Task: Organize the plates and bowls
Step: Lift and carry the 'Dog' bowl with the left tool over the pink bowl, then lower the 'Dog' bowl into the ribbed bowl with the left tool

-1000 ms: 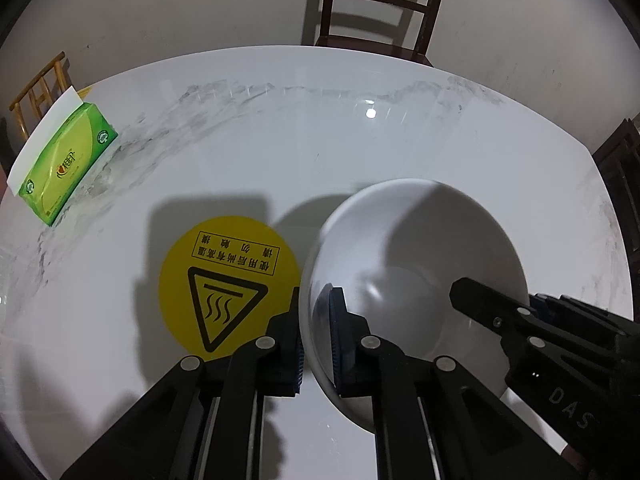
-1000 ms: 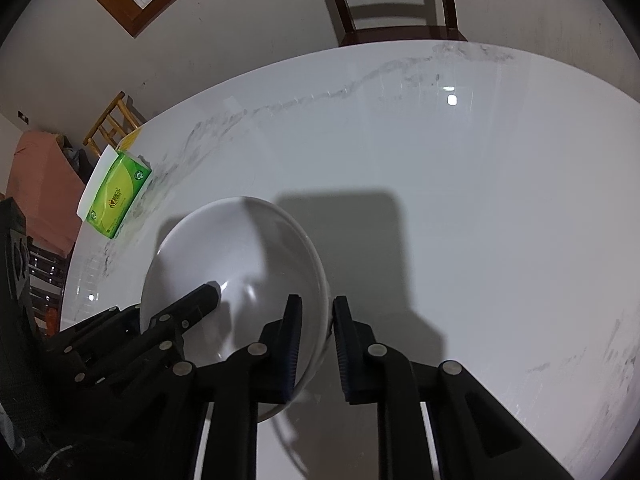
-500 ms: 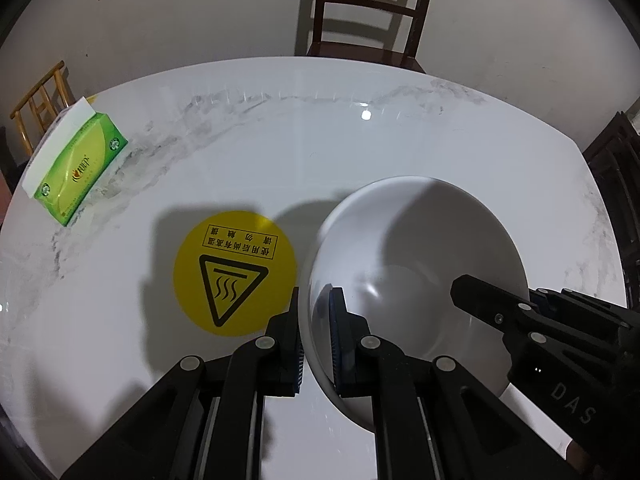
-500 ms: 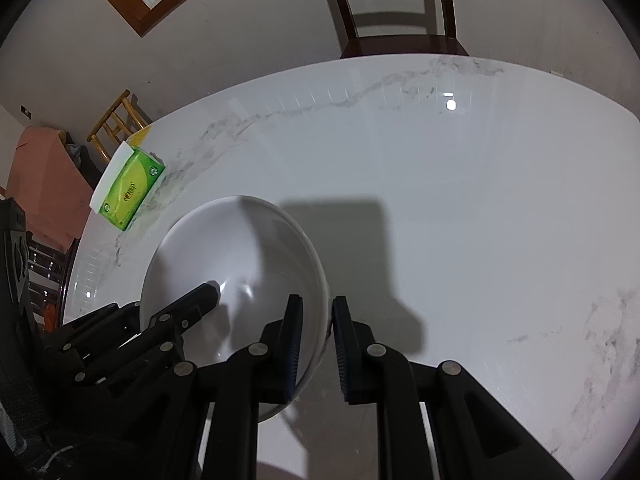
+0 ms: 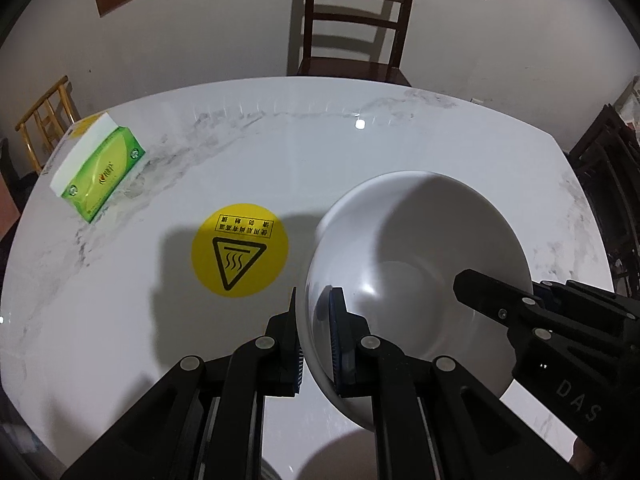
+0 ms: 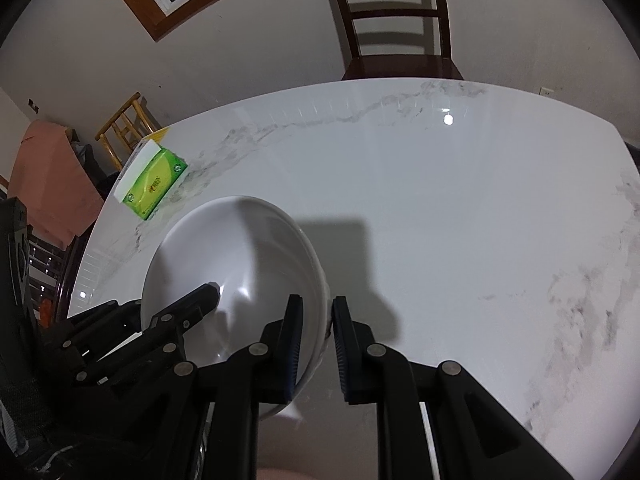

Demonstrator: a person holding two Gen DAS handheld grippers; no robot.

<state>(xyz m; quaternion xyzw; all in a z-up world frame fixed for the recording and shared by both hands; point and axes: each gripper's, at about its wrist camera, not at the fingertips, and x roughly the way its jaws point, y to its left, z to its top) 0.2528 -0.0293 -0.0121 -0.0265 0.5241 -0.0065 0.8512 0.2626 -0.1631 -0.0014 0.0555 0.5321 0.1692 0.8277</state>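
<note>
Two grippers [image 5: 316, 334] [image 6: 316, 348] pinching bowl [image 5: 424, 264] rims, marble table [image 6: 460, 208]

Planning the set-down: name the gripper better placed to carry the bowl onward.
Neither alone. The left gripper and right gripper clamp opposite rims of the white bowl; probably carry it together.

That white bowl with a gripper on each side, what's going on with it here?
A person is holding one white bowl with both handheld grippers above a white marble table. The left gripper pinches the bowl's left rim and the right gripper pinches its right rim, one finger inside and one outside each. The bowl looks empty and lifted off the table. A yellow hot-surface sticker and a green tissue box sit to the left.
</note>
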